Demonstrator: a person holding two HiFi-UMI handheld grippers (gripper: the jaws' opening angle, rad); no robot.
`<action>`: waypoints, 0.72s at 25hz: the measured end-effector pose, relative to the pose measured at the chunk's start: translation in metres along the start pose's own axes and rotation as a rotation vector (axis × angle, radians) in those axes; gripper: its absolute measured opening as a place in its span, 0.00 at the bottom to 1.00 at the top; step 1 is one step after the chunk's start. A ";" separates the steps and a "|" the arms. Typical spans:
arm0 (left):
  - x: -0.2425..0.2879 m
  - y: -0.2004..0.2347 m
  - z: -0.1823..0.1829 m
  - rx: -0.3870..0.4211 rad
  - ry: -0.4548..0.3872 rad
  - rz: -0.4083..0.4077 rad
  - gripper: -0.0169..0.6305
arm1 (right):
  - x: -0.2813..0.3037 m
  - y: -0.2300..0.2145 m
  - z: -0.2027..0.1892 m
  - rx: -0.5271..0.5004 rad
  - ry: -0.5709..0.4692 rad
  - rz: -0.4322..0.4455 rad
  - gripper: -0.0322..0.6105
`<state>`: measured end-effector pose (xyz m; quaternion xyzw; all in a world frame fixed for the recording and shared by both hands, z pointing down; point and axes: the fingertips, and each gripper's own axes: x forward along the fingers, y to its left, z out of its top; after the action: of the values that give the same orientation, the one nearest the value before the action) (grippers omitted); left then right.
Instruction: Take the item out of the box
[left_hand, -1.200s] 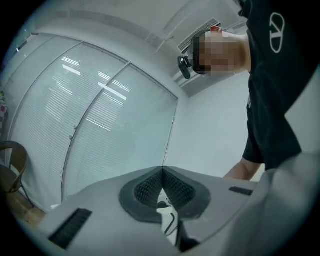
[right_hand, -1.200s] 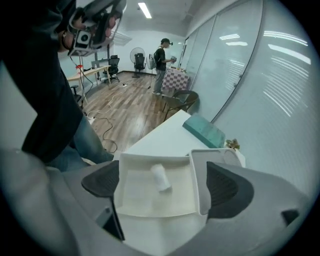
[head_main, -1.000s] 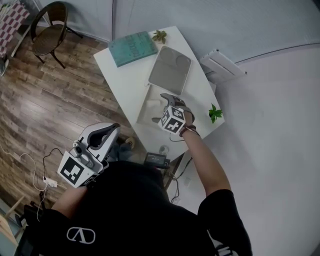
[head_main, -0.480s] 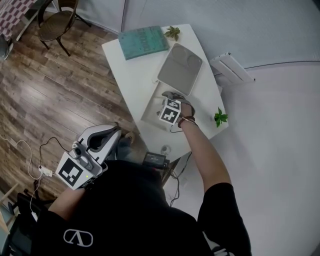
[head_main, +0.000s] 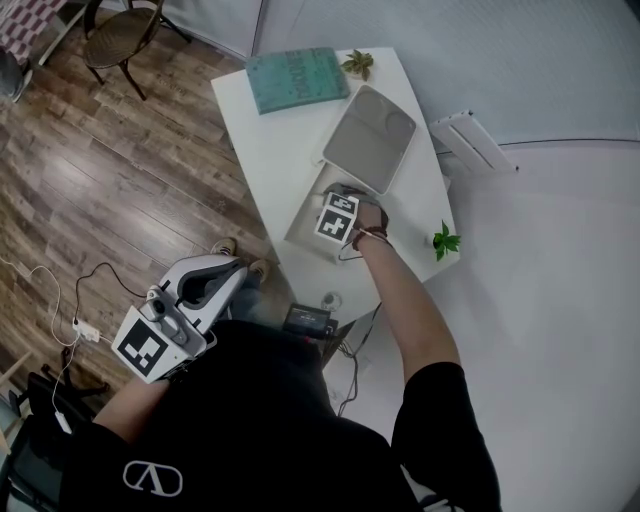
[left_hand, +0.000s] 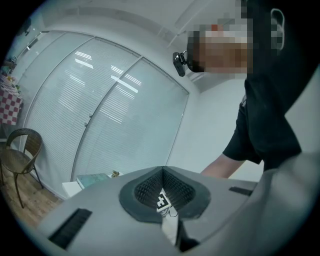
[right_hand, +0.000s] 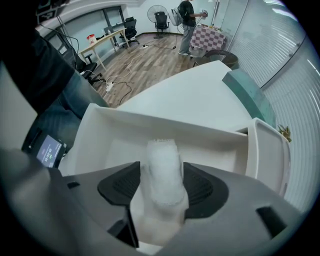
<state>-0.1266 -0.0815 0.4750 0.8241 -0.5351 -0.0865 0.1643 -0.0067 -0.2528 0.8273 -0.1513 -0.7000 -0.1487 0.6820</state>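
Note:
A white box (head_main: 303, 225) lies open on the white table (head_main: 270, 150), its lid (head_main: 370, 140) folded back. My right gripper (head_main: 336, 208) points straight down into it. In the right gripper view a pale, fuzzy white item (right_hand: 162, 170) stands inside the box (right_hand: 150, 122) between the jaws of the right gripper (right_hand: 162, 185). The jaws have just been closing, and both dark pads (right_hand: 122, 185) now touch its sides. My left gripper (head_main: 222, 268) hangs beside the table at the lower left, level, shut and holding nothing; in its own view the left gripper (left_hand: 162, 170) shows its tips meeting.
A teal book (head_main: 297, 78) and a small plant (head_main: 358, 64) sit at the table's far end. Another plant (head_main: 445, 240) stands at the right edge. A small device with a screen (head_main: 308, 320) lies below the near edge. A chair (head_main: 120, 30) stands on the wooden floor.
My right gripper has sunk into the open box. The left gripper has dropped a little beside the table. The head view has shifted, so the table sits higher in the picture.

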 end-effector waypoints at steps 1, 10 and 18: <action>0.000 0.000 0.000 -0.001 -0.002 0.003 0.03 | 0.001 0.000 0.000 -0.003 0.002 0.001 0.46; -0.002 0.001 0.000 0.001 -0.014 0.019 0.03 | 0.005 -0.004 -0.001 -0.016 0.022 -0.012 0.35; -0.002 0.002 0.001 -0.003 -0.015 0.019 0.03 | 0.006 -0.005 0.000 -0.008 0.032 -0.018 0.34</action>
<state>-0.1291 -0.0809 0.4750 0.8181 -0.5440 -0.0919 0.1622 -0.0088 -0.2574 0.8333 -0.1452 -0.6896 -0.1600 0.6913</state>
